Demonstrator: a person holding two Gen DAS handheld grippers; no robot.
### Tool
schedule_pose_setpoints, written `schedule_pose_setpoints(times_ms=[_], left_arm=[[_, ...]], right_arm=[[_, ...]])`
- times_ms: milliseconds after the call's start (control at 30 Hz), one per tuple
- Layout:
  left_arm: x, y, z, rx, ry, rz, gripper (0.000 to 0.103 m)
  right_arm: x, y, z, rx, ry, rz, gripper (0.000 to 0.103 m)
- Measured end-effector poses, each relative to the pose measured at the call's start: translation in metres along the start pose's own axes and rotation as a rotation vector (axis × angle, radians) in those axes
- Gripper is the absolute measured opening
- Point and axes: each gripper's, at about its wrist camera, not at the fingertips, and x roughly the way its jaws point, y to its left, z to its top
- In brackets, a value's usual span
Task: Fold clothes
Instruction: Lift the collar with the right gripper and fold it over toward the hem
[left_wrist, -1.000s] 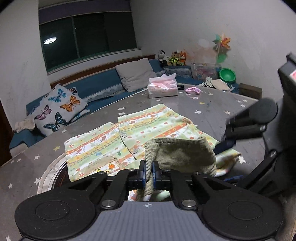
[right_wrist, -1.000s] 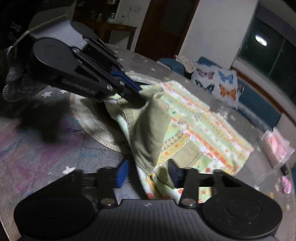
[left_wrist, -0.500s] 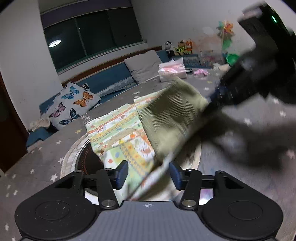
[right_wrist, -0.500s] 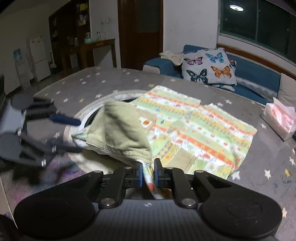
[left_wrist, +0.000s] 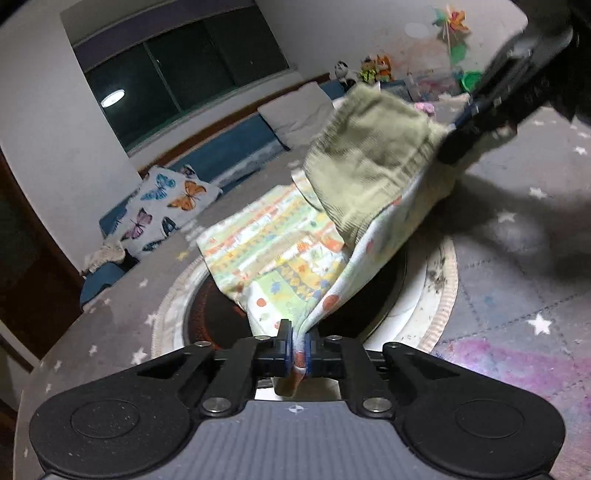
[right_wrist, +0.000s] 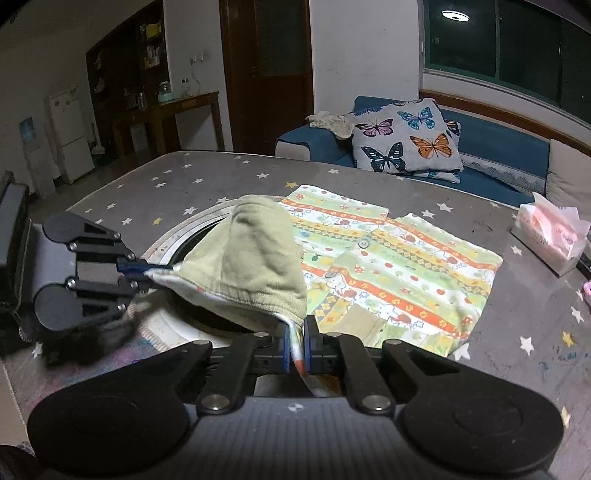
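Observation:
A small patterned garment (right_wrist: 399, 258) in green, orange and white lies on the grey star-print table (right_wrist: 221, 177); it also shows in the left wrist view (left_wrist: 273, 236). Its near part, with an olive ribbed lining (right_wrist: 255, 254), is lifted off the table. My left gripper (left_wrist: 300, 352) is shut on one corner of the garment's hem. My right gripper (right_wrist: 295, 345) is shut on the other corner. The left gripper shows in the right wrist view (right_wrist: 142, 275), at the left. The hem hangs stretched between the two grippers.
A round hole with a pale ring (left_wrist: 436, 291) sits in the table under the lifted cloth. A pink tissue box (right_wrist: 550, 240) stands at the right. A butterfly pillow (right_wrist: 406, 140) lies on the blue sofa behind the table.
The left gripper, open half a second ago, has shut on the hem corner. The right gripper stays shut on its corner. The two have drawn the hem taut and raised it.

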Motion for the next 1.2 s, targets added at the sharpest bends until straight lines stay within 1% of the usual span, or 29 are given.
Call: schedule_pose_setpoints(times_ms=[67,233,400,467,533,633,800,1000,1100,1200], left_arm=[[-0.012,0.0,0.003,-0.012,-0.011,-0.006,0.006],[-0.057,-0.008,0.005,0.0,-0.018,-0.028,0.006],[-0.115,-0.024,0.005,-0.004,-0.01,-0.085,0.006],[-0.134,-0.028,0.007,-0.001,-0.017,-0.096,0.006],[-0.145,-0.028,0.01,-0.014,-0.018,-0.096,0.006],[-0.146,-0.02,0.013,-0.032,-0.033,-0.075,0.006],[-0.118,0.004,0.027,-0.097,-0.031,-0.043,0.006],[-0.066,0.039,0.046,-0.171,0.014,-0.035,0.006],[-0.029,0.055,0.051,-0.226,0.063,-0.048,0.006],[0.012,0.069,0.048,-0.266,0.122,-0.043,0.006]], right_arm=[[-0.013,0.006,-0.004,-0.002,-0.007,0.01,0.006],[-0.045,0.019,-0.015,-0.006,-0.024,0.035,0.006],[-0.077,0.033,-0.026,-0.011,-0.041,0.06,0.005],[-0.09,0.041,-0.03,-0.014,-0.048,0.073,0.004],[-0.098,0.046,-0.032,-0.013,-0.051,0.082,0.004],[-0.101,0.049,-0.03,-0.016,-0.06,0.086,0.004],[-0.084,0.038,-0.003,-0.032,-0.075,0.078,0.004],[-0.039,0.01,0.043,-0.039,-0.046,0.067,0.004],[-0.007,-0.005,0.06,-0.024,-0.015,0.051,0.004],[0.035,-0.019,0.071,-0.001,0.023,0.029,0.004]])
